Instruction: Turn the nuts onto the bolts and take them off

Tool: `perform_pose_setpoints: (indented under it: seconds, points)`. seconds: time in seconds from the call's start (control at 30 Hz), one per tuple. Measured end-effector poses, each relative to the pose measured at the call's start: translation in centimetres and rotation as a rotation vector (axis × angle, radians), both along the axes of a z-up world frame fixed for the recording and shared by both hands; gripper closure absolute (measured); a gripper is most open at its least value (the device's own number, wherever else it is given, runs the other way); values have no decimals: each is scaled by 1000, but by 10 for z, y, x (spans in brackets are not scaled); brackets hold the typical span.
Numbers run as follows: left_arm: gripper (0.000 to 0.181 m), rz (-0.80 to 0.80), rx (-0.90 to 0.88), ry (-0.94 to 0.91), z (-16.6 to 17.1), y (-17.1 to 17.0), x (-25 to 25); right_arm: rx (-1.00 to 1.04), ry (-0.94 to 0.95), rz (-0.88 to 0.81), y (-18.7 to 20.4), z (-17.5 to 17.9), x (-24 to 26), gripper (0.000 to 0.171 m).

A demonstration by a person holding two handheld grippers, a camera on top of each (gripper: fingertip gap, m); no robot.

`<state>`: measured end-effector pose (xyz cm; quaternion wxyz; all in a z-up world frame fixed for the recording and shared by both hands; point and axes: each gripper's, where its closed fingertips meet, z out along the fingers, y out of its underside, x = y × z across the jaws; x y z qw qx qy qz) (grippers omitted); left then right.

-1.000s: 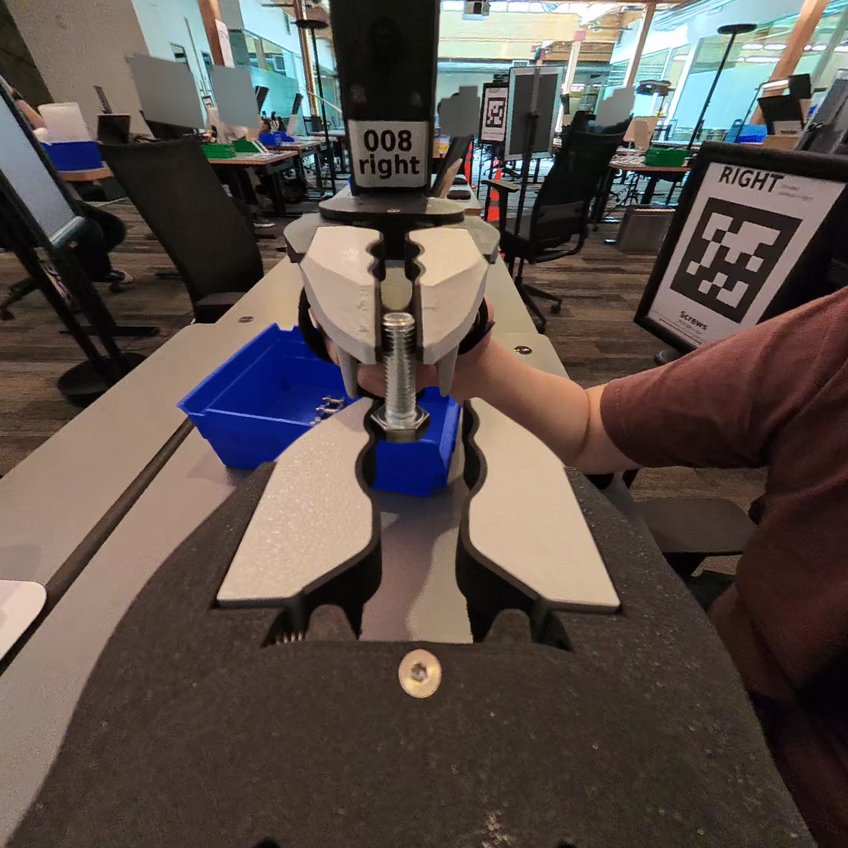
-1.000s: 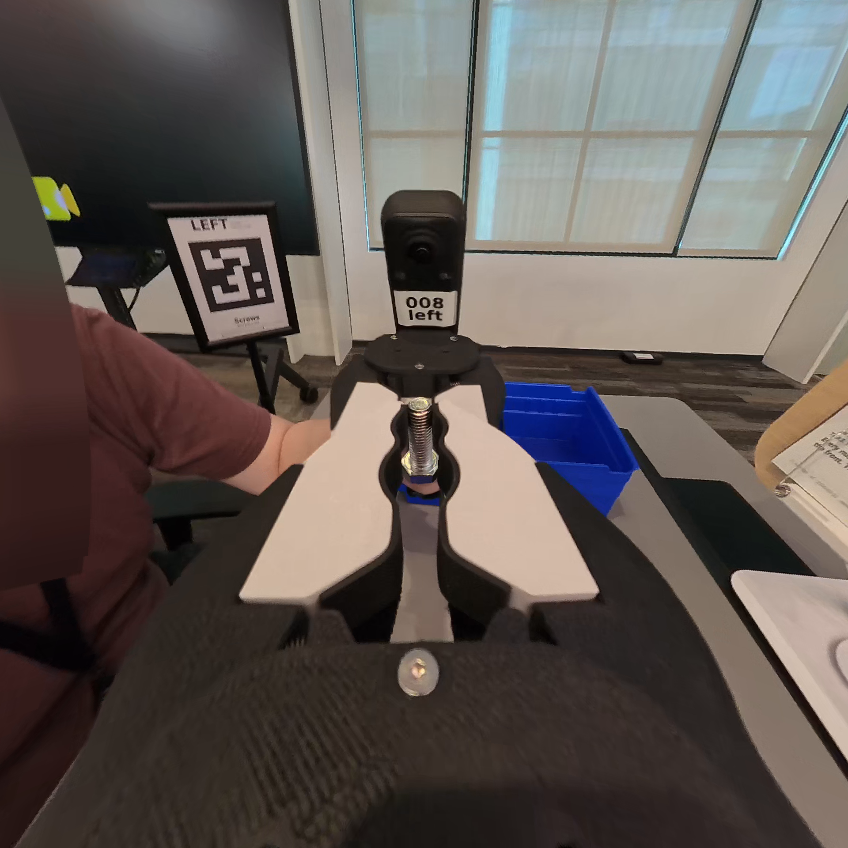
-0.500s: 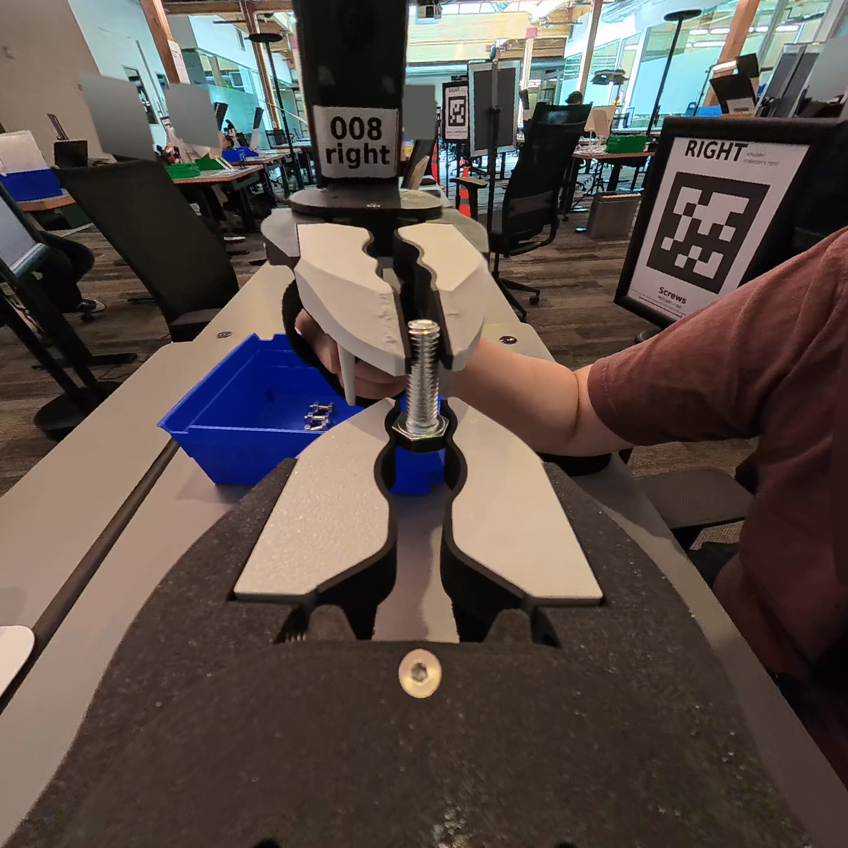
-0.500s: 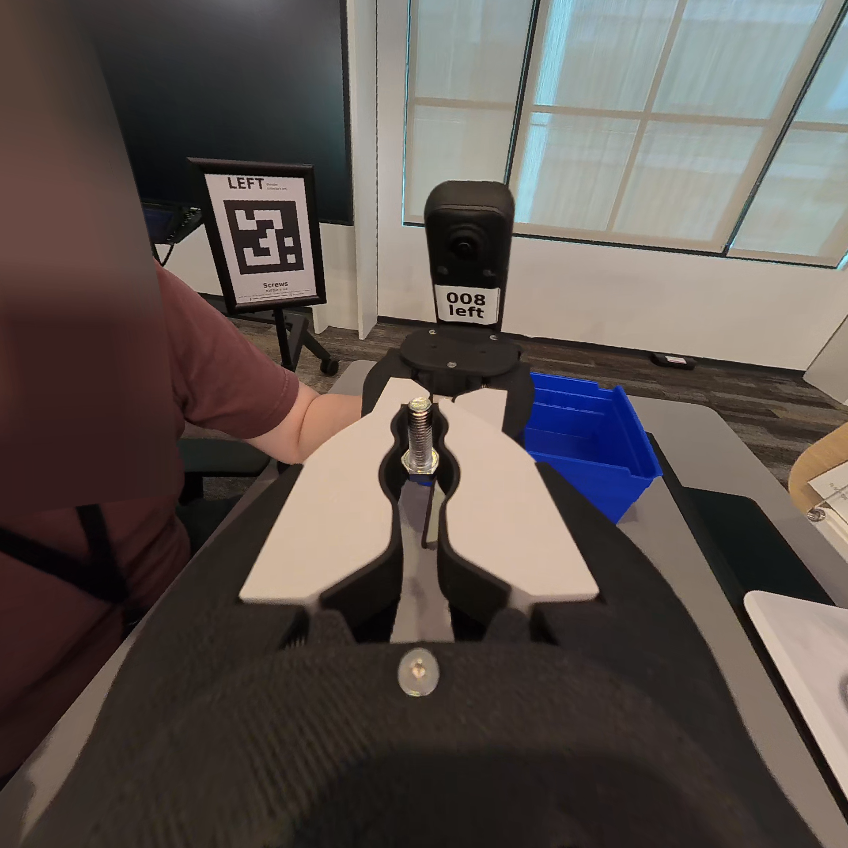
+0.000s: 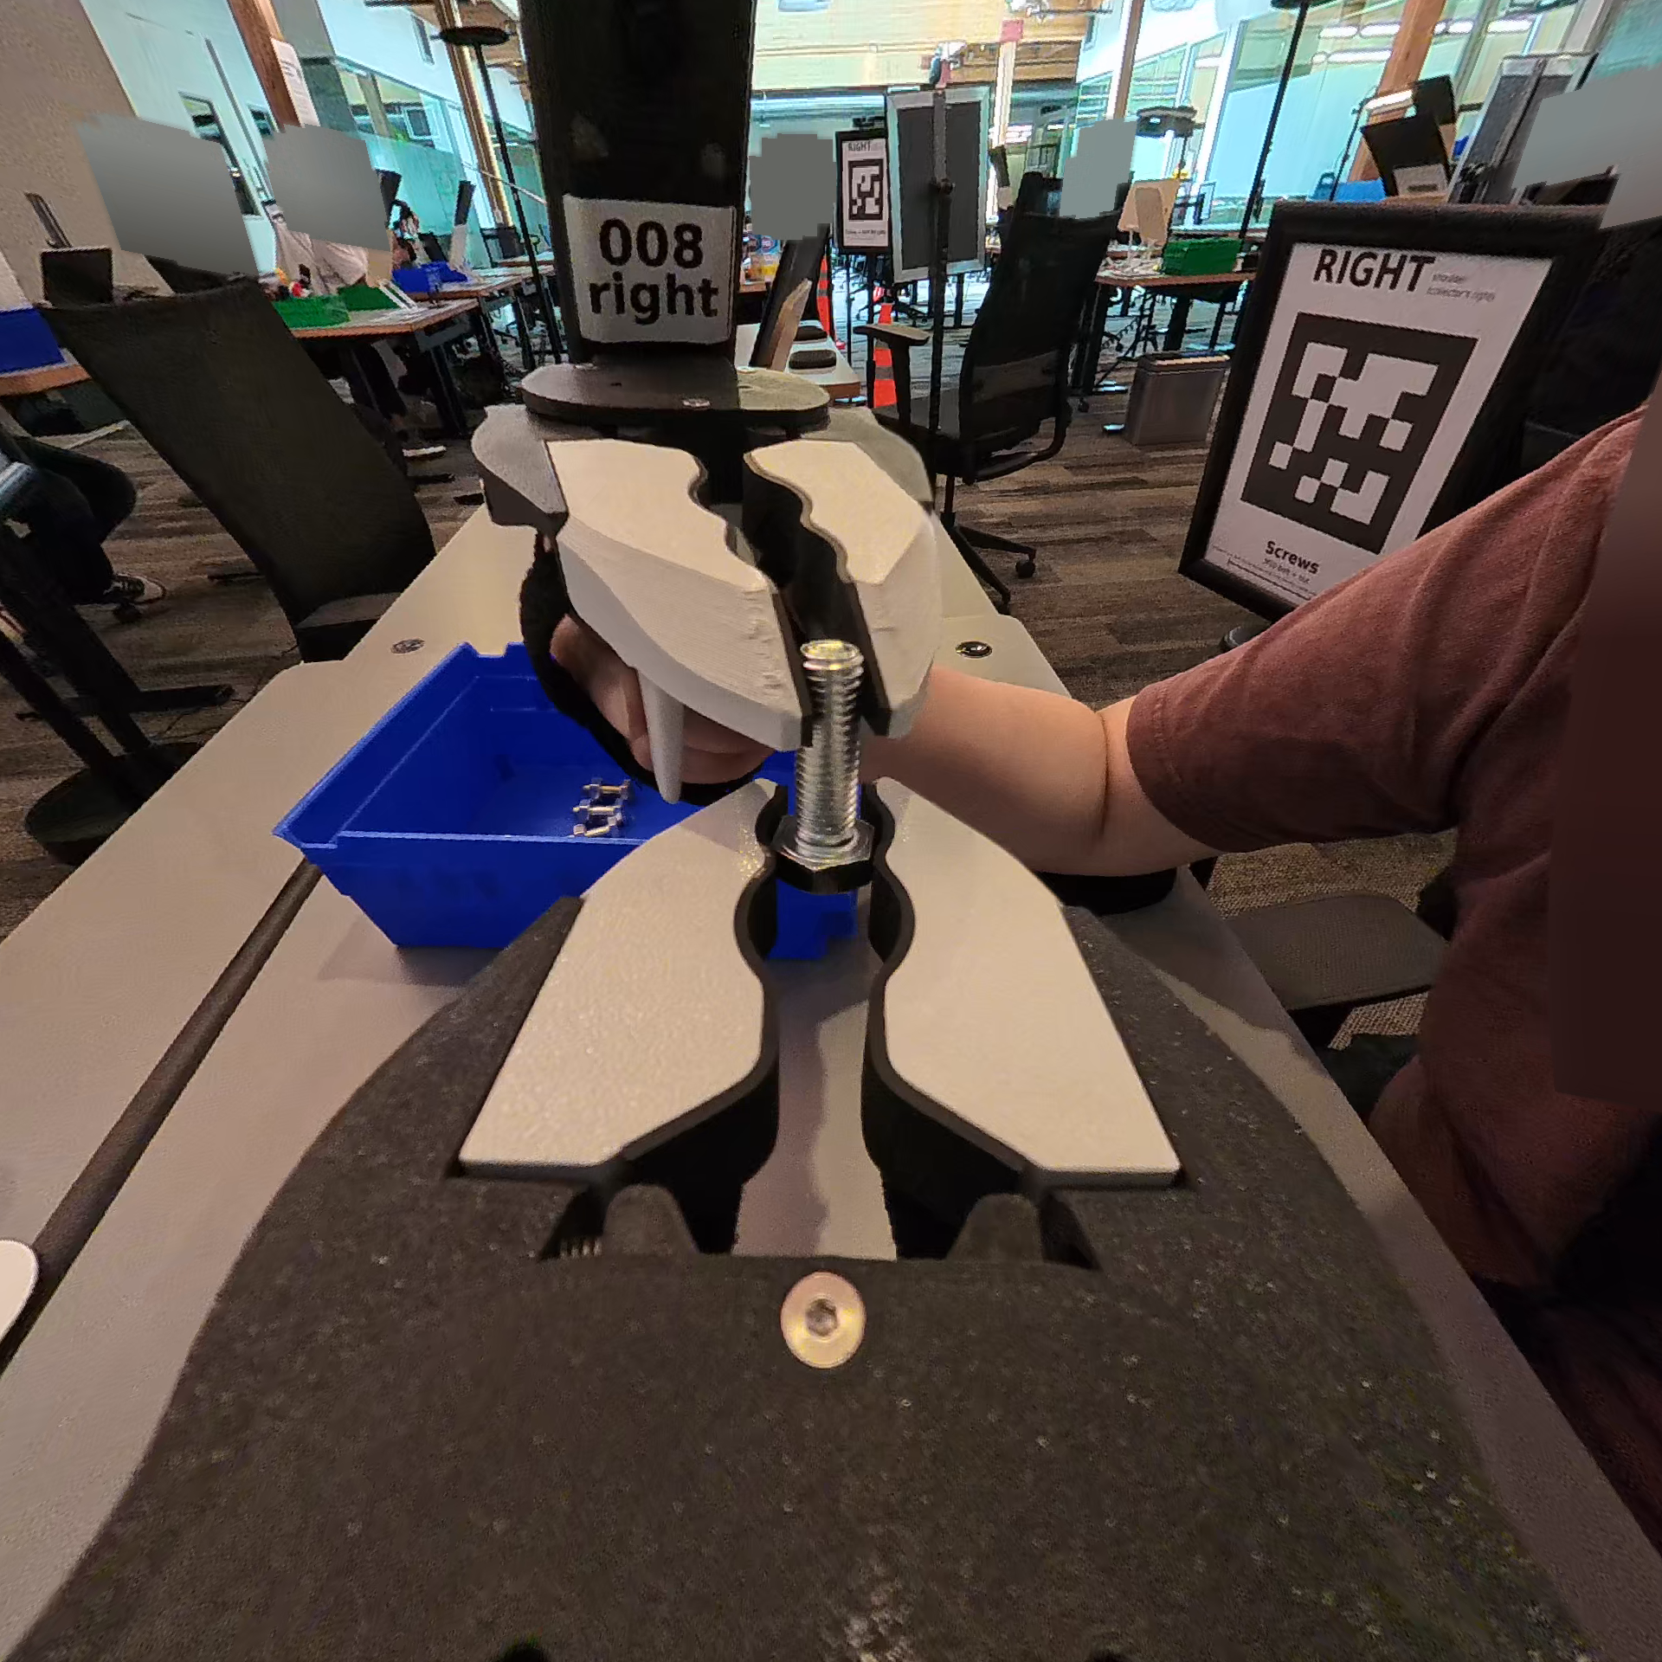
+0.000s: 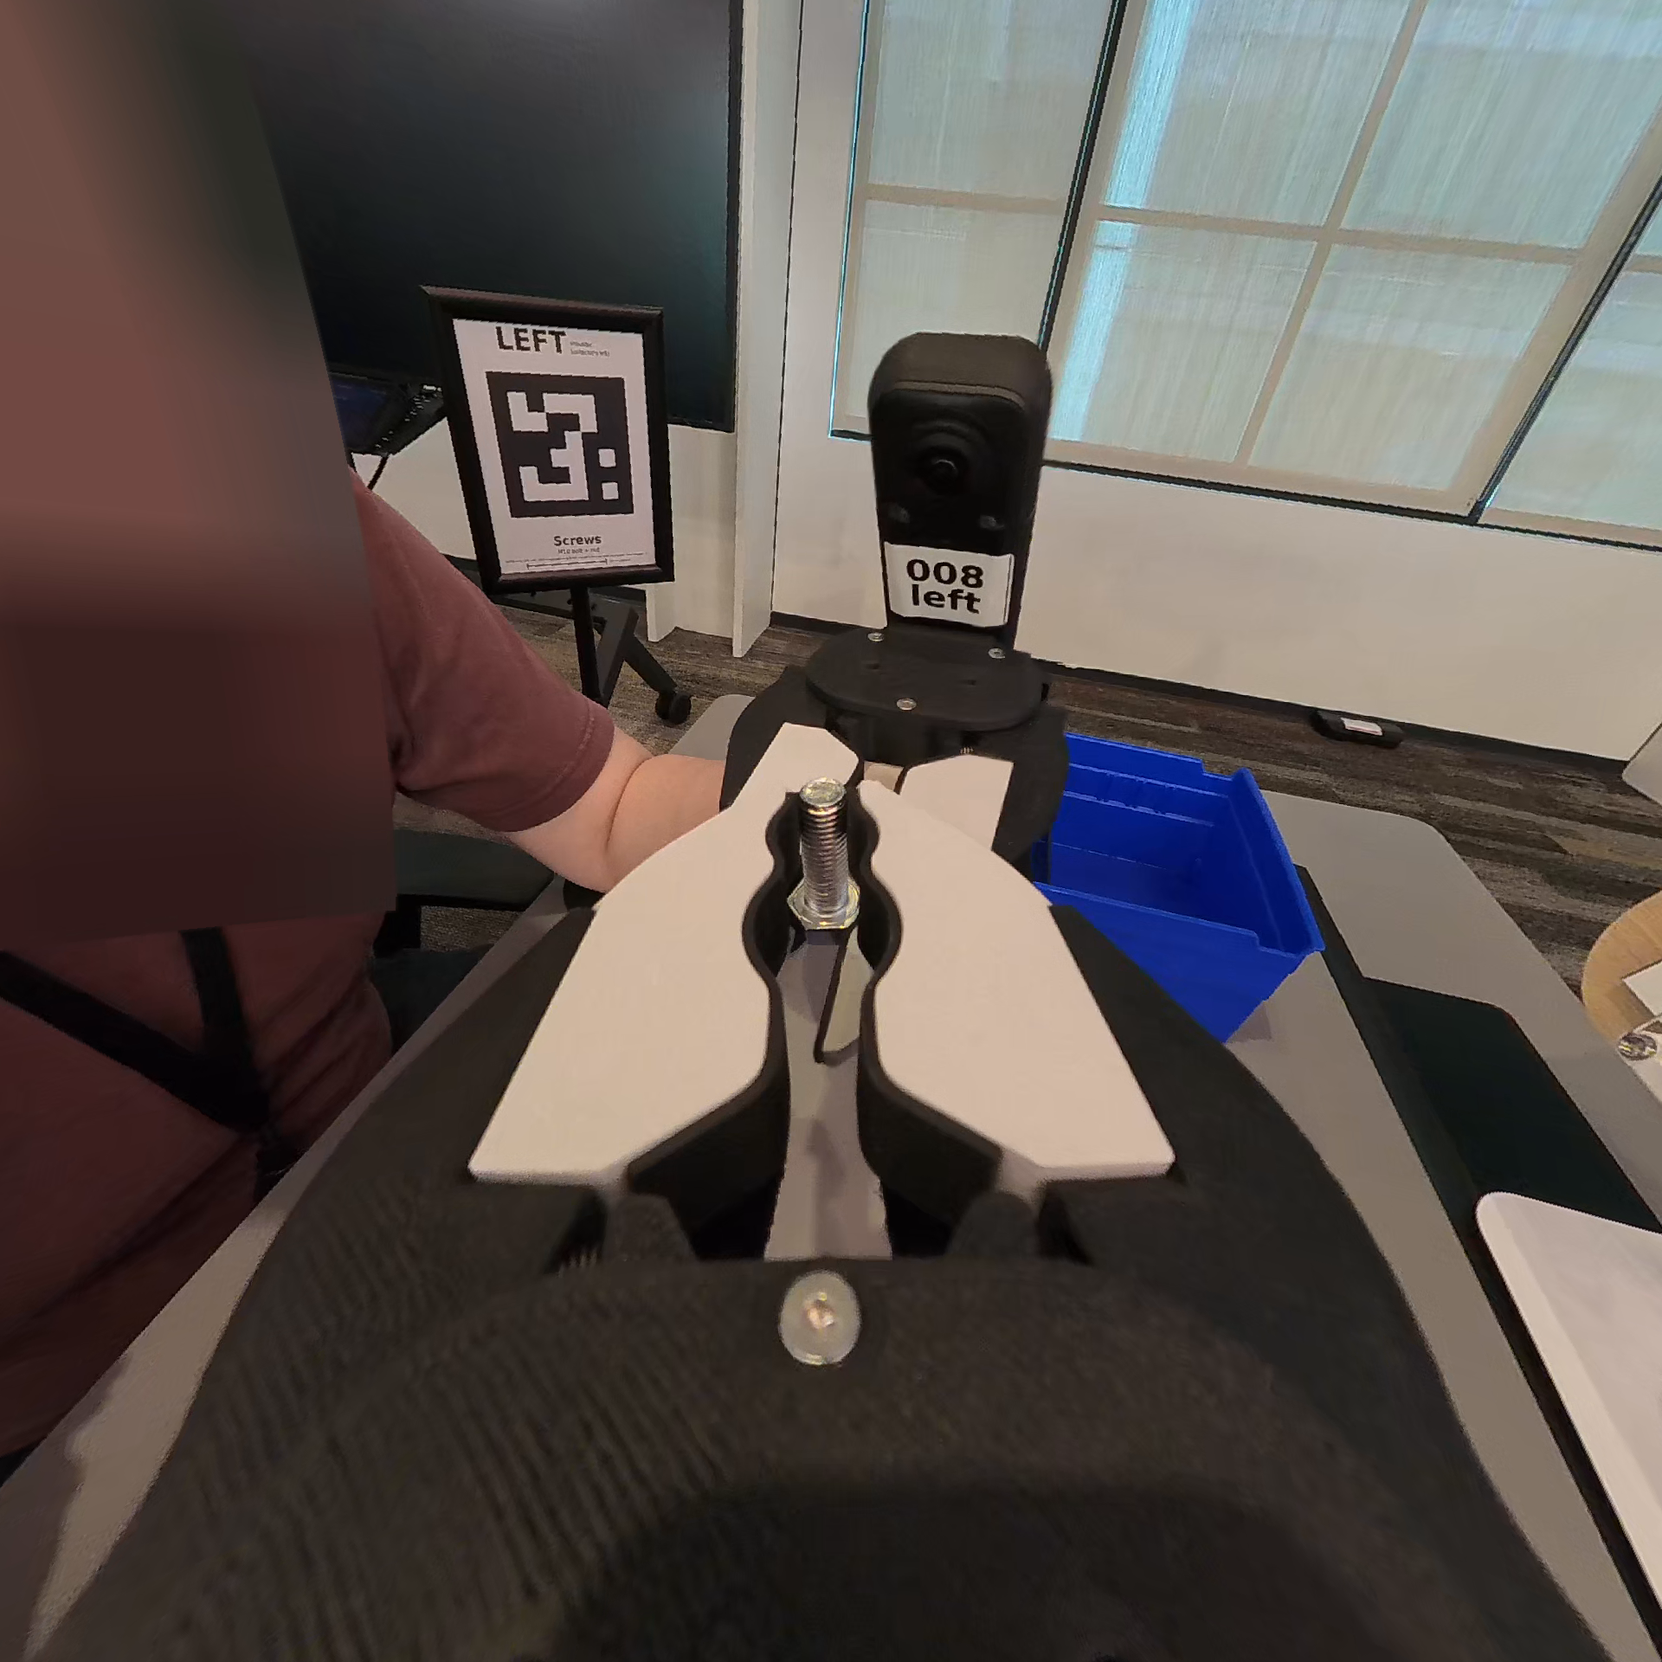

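Now, the bolt is hanging in mid-air between the two tools, above the grey table and just in front of the blue bin, standing close to upright.

The left gripper is clamping the hex end at the bottom. That piece is sitting right in the scalloped notch of its fingers, touching both sides. Whether it is the bolt's head or a nut run down the thread, I cannot tell.

The right gripper is coming in from the opposite side, tilted, and its fingers are closing on the top of the threaded shank, one on each flank. They look to be pinching it, though the contact itself is partly hidden.

As for handling, this is looking like solid bright steel: rigid, dense for its size, nothing to crush. The thread is giving the pads some bite, but a round shank is likely to roll in a flat pinch. The hex flats are the sound place to hold, since they are seating in the notch and resisting twist. The shank end is serving better for turning than for carrying.

More small fasteners are lying in the bin.
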<state>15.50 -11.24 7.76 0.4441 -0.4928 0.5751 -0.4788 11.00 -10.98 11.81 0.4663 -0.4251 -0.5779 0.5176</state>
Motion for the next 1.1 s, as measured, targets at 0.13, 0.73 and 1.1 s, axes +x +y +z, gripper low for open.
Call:
perform_pose_setpoints:
  seconds: [0.13, 0.73, 1.1]
  points:
    - [167, 6, 29, 8, -1, -1, 0, -3, 7, 18, -2, 0, -1, 161]
    - [167, 638, 71, -28, 47, 106, -151, 59, -778, -314, 62, -151, -8, 151]
    - [167, 664, 61, -147, 76, 93, -206, 187, -1233, -262, 65, -260, -14, 145]
